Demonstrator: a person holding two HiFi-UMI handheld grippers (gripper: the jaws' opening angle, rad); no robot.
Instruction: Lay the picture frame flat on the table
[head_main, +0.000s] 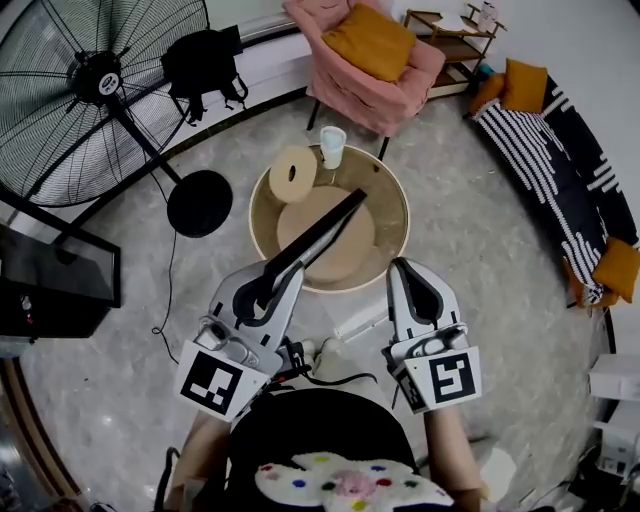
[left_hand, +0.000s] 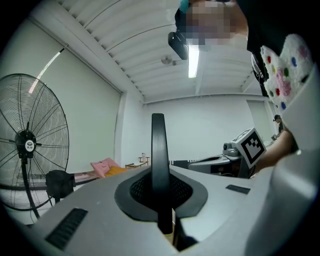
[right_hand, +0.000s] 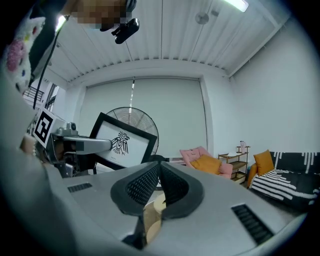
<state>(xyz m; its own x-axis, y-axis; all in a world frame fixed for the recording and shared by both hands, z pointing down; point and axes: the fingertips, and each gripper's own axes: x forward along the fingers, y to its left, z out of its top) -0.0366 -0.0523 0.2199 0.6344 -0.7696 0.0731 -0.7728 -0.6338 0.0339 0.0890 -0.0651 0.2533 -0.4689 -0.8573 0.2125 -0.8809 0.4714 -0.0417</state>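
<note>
The black picture frame (head_main: 318, 237) shows edge-on in the head view, slanting out over the round wooden table (head_main: 392, 192). My left gripper (head_main: 262, 291) is shut on its near edge. In the left gripper view the frame's edge (left_hand: 158, 150) rises as a thin black bar from between the pads. The right gripper view shows the frame's face (right_hand: 123, 144), a white sheet with a black bird print, held upright by the left gripper (right_hand: 80, 145). My right gripper (head_main: 406, 268) hovers at the table's near right rim, shut, with nothing between its pads (right_hand: 148, 184).
On the table lie a tan round mat (head_main: 345, 252), a wooden roll (head_main: 293, 175) and a pale cup (head_main: 332, 146). A large floor fan (head_main: 95, 85) stands to the left, with a pink armchair (head_main: 365, 60) behind the table. A striped sofa (head_main: 560, 170) is at the right.
</note>
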